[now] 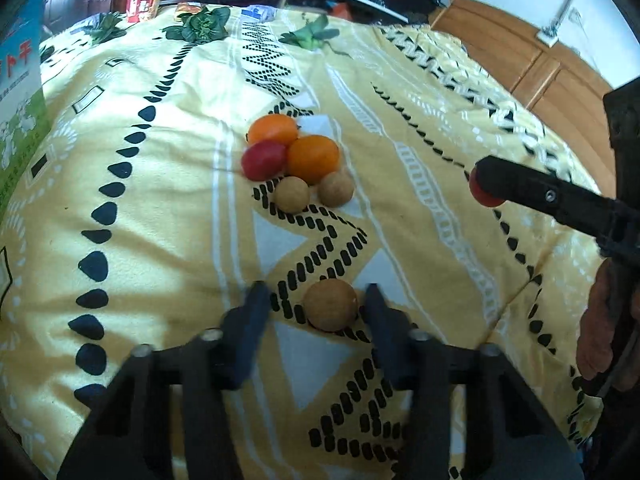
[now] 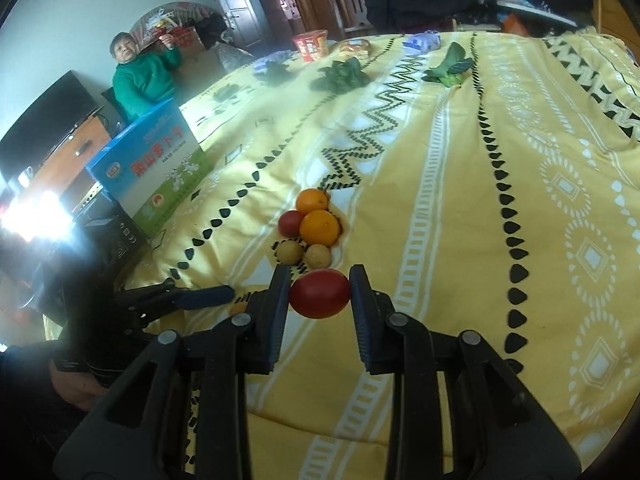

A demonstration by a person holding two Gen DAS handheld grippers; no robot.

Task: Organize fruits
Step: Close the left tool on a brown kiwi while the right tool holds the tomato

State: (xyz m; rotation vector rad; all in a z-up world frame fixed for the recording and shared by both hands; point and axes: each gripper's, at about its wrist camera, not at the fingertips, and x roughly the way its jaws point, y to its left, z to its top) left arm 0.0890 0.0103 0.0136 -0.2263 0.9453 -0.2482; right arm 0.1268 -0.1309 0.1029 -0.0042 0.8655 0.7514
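A cluster of fruit lies on the yellow patterned cloth: two oranges (image 1: 313, 159) (image 1: 273, 129), a red tomato (image 1: 263, 160) and two small tan round fruits (image 1: 291, 194) (image 1: 336, 188). The cluster also shows in the right wrist view (image 2: 319, 227). My left gripper (image 1: 316, 304) is open around a third tan round fruit (image 1: 330, 305) that rests on the cloth; the right finger touches it, the left stands apart. My right gripper (image 2: 320, 294) is shut on a red tomato (image 2: 320, 294), just short of the cluster. It appears in the left wrist view (image 1: 486, 188) at the right.
Leafy greens (image 2: 340, 76) (image 2: 448, 66), a red instant-noodle cup (image 2: 311, 45) and small packets lie at the cloth's far end. A blue and green box (image 2: 152, 160) stands at the left edge. A person in green (image 2: 140, 76) sits beyond it. Clothes are piled behind.
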